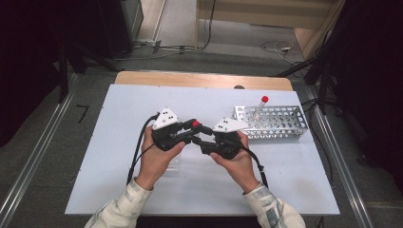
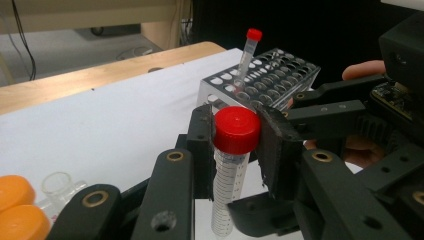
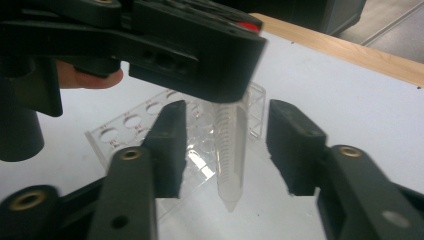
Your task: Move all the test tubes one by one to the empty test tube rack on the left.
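Observation:
A clear graduated tube [image 2: 229,185] with a red screw cap [image 2: 237,129] hangs upright above the table. My left gripper [image 2: 235,132] is shut on the cap, a pad pressing on each side. In the right gripper view the tube's conical body [image 3: 231,150] hangs between the jaws of my right gripper [image 3: 232,145], which stands open with a gap on both sides. The left gripper's body [image 3: 200,55] crosses above it. From above, the left gripper [image 1: 195,124] and the right gripper [image 1: 199,137] meet nose to nose at mid-table, with the red cap [image 1: 195,123] between them.
A perforated metal rack [image 1: 275,122] stands to the right and holds one slim red-capped tube [image 1: 262,102]. A clear plastic rack [image 3: 135,125] lies flat on the white board under the grippers. Orange caps [image 2: 15,207] and an open clear tube [image 2: 57,182] lie beside it.

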A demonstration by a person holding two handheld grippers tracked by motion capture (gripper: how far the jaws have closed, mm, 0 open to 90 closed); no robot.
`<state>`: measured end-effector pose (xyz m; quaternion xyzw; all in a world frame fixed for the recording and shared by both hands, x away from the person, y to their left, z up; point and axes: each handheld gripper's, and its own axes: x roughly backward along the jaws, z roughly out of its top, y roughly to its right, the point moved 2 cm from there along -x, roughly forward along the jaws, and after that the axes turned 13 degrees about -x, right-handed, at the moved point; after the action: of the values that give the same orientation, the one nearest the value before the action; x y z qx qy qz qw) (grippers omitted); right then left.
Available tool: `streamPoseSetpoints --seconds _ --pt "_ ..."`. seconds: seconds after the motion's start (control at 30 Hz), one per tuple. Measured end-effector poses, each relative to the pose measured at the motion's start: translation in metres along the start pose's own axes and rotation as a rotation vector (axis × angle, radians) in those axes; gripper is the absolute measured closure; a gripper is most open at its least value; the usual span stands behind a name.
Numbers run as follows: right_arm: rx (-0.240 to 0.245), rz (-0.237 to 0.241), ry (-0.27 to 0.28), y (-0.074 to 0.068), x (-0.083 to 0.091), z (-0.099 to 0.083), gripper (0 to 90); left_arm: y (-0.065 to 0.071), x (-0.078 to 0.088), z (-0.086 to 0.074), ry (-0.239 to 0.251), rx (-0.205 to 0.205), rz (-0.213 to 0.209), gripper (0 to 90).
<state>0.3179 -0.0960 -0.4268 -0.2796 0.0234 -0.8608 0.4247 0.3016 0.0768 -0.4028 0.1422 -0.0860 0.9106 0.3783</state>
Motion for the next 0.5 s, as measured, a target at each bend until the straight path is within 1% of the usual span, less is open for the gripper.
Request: streamPoseSetpoints --seconds 0.07,0.17,0.37,0.5 --pt "-0.012 0.014 0.008 0.002 0.004 0.002 40.0 -0.002 0.004 0.003 0.006 -0.002 0.007 70.7" --pt "-0.028 0.020 0.017 0.006 0.009 0.004 35.9 -0.007 0.012 0.007 0.006 0.002 0.020 70.7" --pt "-0.043 0.020 0.035 0.010 0.015 0.007 32.9 -0.015 0.025 0.011 0.001 0.004 0.050 70.7" --pt "-0.049 0.008 0.037 0.013 0.016 0.007 30.9 -0.024 0.032 0.010 -0.005 0.006 0.073 70.7"
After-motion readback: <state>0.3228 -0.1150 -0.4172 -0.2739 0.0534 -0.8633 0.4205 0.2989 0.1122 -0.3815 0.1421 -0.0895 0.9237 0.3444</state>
